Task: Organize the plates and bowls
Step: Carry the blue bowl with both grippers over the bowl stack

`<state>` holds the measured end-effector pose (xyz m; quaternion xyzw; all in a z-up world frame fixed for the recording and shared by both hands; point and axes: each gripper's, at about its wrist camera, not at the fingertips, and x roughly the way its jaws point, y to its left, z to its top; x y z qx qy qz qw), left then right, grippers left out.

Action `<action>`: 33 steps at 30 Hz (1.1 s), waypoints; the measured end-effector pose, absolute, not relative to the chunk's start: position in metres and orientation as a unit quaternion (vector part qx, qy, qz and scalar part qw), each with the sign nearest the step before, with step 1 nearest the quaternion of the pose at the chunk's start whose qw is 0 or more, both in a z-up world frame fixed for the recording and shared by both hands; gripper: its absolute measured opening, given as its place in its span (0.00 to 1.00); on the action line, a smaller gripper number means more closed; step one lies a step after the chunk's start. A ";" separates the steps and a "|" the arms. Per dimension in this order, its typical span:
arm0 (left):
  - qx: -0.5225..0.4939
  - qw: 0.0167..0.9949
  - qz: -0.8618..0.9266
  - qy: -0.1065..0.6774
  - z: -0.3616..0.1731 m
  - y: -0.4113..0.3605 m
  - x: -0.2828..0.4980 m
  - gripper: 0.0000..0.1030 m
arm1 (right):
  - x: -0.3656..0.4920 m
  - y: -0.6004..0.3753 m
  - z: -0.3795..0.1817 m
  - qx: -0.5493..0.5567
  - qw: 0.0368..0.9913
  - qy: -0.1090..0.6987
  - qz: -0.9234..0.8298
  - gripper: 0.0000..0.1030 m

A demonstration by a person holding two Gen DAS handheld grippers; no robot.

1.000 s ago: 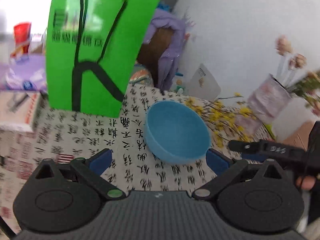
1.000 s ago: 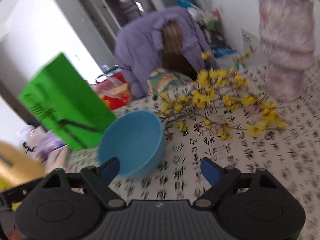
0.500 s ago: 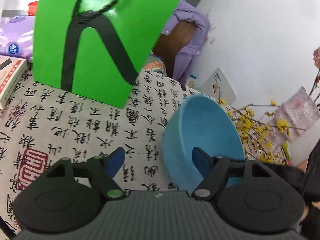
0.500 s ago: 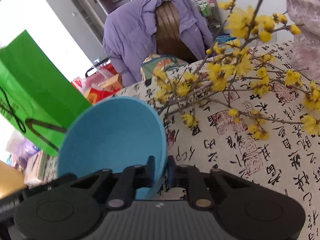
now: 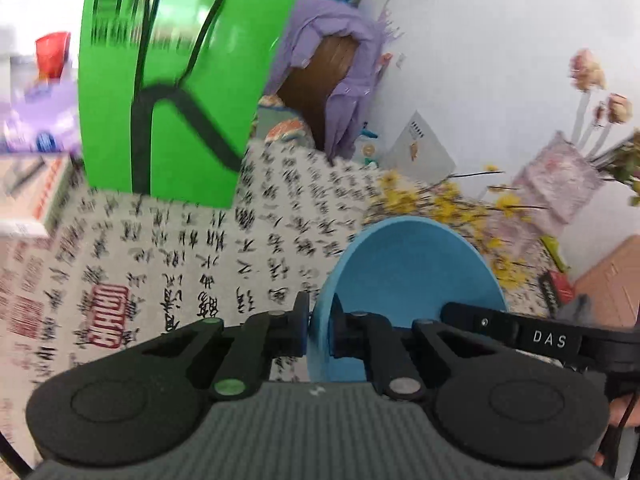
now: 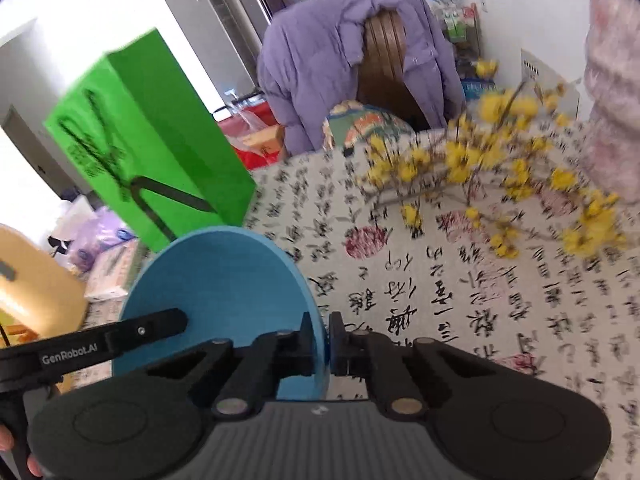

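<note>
A blue bowl (image 5: 412, 284) is held above the table, with both grippers on its rim. My left gripper (image 5: 319, 330) is shut on the bowl's left rim. My right gripper (image 6: 323, 338) is shut on the opposite rim of the blue bowl (image 6: 216, 288). The left gripper's body also shows in the right wrist view (image 6: 92, 346), at the bowl's far side. The right gripper's body shows in the left wrist view (image 5: 532, 336), at the bowl's right side. A yellow-orange dish (image 6: 28, 284) shows at the far left of the right wrist view, partly cut off.
A tablecloth with black calligraphy (image 5: 180, 248) covers the table. A green paper bag (image 5: 176, 80) stands at the back left. Yellow flower branches (image 6: 500, 168) lie at the right, beside a pink wrapped vase (image 5: 556, 184). A purple jacket hangs on a chair (image 6: 352, 60) behind the table. A box (image 5: 28, 196) lies at the left.
My left gripper has shut on the bowl's rim. Both grippers have lifted the bowl clear of the table and drawn it back from the flowers.
</note>
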<state>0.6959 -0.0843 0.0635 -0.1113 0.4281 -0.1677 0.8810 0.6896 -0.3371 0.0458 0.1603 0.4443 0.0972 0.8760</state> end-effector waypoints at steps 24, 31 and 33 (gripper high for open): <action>-0.119 0.898 -0.203 0.371 0.161 -0.097 0.348 0.09 | 0.345 -0.348 0.168 0.104 0.915 0.371 0.121 0.06; -0.141 0.885 -0.210 0.390 0.130 -0.078 0.271 0.10 | 0.262 -0.333 0.145 0.106 0.910 0.378 0.130 0.07; -0.147 0.885 -0.208 0.390 0.123 -0.073 0.252 0.10 | 0.246 -0.329 0.138 0.108 0.909 0.380 0.135 0.07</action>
